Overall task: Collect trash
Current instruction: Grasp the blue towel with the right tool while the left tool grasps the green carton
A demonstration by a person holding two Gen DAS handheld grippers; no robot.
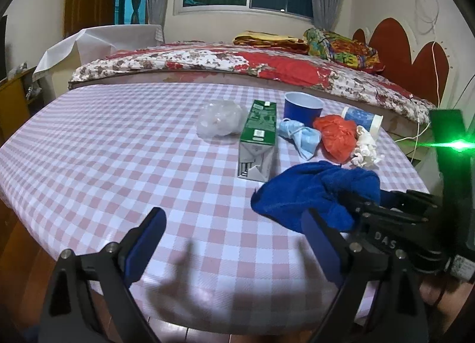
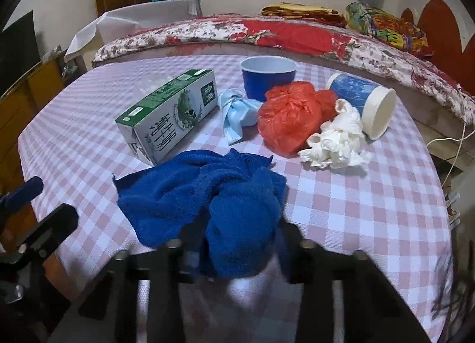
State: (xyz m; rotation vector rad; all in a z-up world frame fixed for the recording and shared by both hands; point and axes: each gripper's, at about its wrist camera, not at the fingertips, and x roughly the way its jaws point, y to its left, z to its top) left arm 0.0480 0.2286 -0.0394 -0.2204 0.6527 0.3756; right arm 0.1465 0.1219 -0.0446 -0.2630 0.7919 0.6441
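Trash lies at the back of the pink-checked table [image 1: 118, 150]: a clear plastic wad [image 1: 219, 120], a green milk carton [image 1: 258, 138] [image 2: 169, 117] on its side, a blue cup [image 1: 302, 108] [image 2: 268, 76], a crumpled face mask [image 1: 299, 135] [image 2: 237, 114], a red plastic bag [image 1: 337, 138] [image 2: 291, 117], white tissue [image 1: 365, 147] [image 2: 335, 141] and a tipped paper cup [image 1: 362, 119] [image 2: 365, 99]. My right gripper [image 2: 240, 239] [image 1: 356, 203] is shut on a bunched fold of the blue towel [image 2: 184, 191] [image 1: 311, 191]. The left gripper [image 1: 231, 218] stands open and empty over the near cloth.
Right behind the table is a bed [image 1: 267, 67] with a floral quilt and a red headboard [image 1: 415, 55]. A white cable [image 2: 451, 138] hangs past the table's right edge. A wooden cabinet [image 2: 35, 96] stands to the left. The left half of the cloth bears nothing.
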